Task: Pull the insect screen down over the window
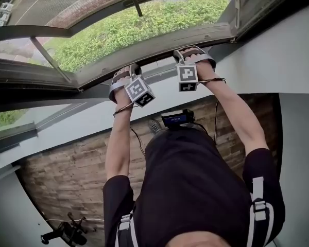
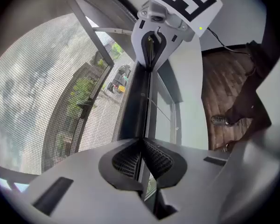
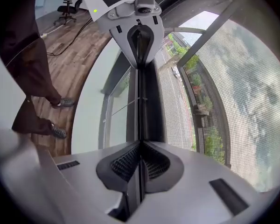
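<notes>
The person wears a black short-sleeved top (image 1: 190, 184) with white-and-grey webbing straps (image 1: 257, 206) at both shoulders, dark trousers (image 3: 25, 69) and grey trainers (image 3: 61, 102). A small black unit with a blue-lit face (image 1: 176, 119) sits at the chest, and thin black cables (image 1: 216, 118) run from it. The left claw (image 1: 124, 72) and right claw (image 1: 191, 51) have pale grey shells with black ribbed pads (image 3: 127, 161). Each carries a white cube with black square markers (image 1: 139, 90), one showing a small green light (image 2: 201, 28).
</notes>
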Motion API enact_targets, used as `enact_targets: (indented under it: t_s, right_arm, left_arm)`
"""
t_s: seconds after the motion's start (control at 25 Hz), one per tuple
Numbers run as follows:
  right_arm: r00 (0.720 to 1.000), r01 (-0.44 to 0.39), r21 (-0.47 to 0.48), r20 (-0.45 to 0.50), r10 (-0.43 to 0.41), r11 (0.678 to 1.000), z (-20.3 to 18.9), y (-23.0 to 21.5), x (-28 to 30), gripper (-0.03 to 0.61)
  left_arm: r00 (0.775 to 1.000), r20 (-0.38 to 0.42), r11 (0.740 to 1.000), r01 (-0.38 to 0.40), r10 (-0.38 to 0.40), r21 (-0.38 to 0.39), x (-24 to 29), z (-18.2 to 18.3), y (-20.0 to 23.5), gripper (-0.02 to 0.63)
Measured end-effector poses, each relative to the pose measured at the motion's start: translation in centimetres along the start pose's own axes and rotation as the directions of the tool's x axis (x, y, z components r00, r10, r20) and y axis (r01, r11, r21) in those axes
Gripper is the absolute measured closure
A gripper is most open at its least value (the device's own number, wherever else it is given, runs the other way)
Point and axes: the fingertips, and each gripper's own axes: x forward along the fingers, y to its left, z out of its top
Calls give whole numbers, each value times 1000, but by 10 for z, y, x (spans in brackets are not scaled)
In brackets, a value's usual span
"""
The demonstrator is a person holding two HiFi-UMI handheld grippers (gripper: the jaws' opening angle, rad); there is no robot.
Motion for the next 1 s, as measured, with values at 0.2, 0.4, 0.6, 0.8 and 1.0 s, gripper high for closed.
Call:
enact_targets:
  t_s: [0.2, 0.4, 0.6, 0.8, 1.0]
  right_arm:
    - [999, 39, 28, -10, -39, 999, -3, -5, 5, 557]
    - [1000, 26, -29, 15, -26, 999, 4, 2, 5, 557]
    - [996, 86, -61, 1, -86, 994, 2, 0, 3, 557]
    - [991, 133, -62, -4, -134, 989, 3, -5, 8, 557]
    - [992, 129, -25, 1, -129, 991, 5, -3, 12, 557]
  left_arm:
    - [999, 27, 1000, -21, 22, -12, 1, 0, 5, 591]
    - [998, 29, 999, -52, 53, -11, -1, -5, 2, 586]
    - [995, 15, 995, -97, 97, 13, -2, -1, 3, 584]
    - [993, 36, 994, -112, 112, 15, 2, 1, 6, 584]
    - [992, 62, 993, -115, 113, 21, 1, -2, 7, 583]
